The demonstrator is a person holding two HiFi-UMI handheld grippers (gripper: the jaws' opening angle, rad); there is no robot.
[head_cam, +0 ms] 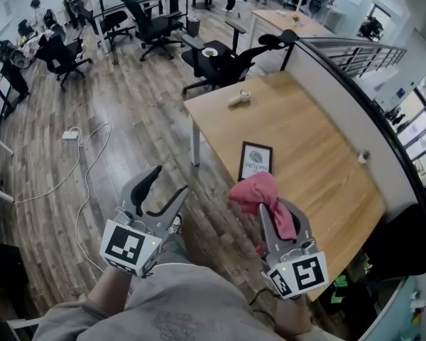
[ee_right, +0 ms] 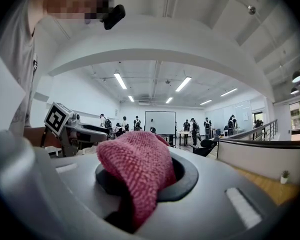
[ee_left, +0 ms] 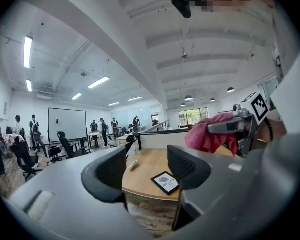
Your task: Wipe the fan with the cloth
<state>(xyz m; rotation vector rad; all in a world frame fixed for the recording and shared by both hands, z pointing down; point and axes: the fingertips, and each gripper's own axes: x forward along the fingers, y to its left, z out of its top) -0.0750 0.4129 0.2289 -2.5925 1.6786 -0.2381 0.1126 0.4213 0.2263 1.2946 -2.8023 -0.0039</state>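
Wooden table ahead, pink cloth clamped in right hand-held gripper, left hand-held gripper spread, empty

In the right gripper view, at frame centre, the pink cloth fills the gap of the right gripper, so the fabric hides the pads and the inner faces of the jaws. In the head view, the person's grey top is cut off by the bottom edge. The print on the black-framed card at mid-frame is too small to read. The pale object at the upper end of the table and the small item near its right rim are too small to identify.
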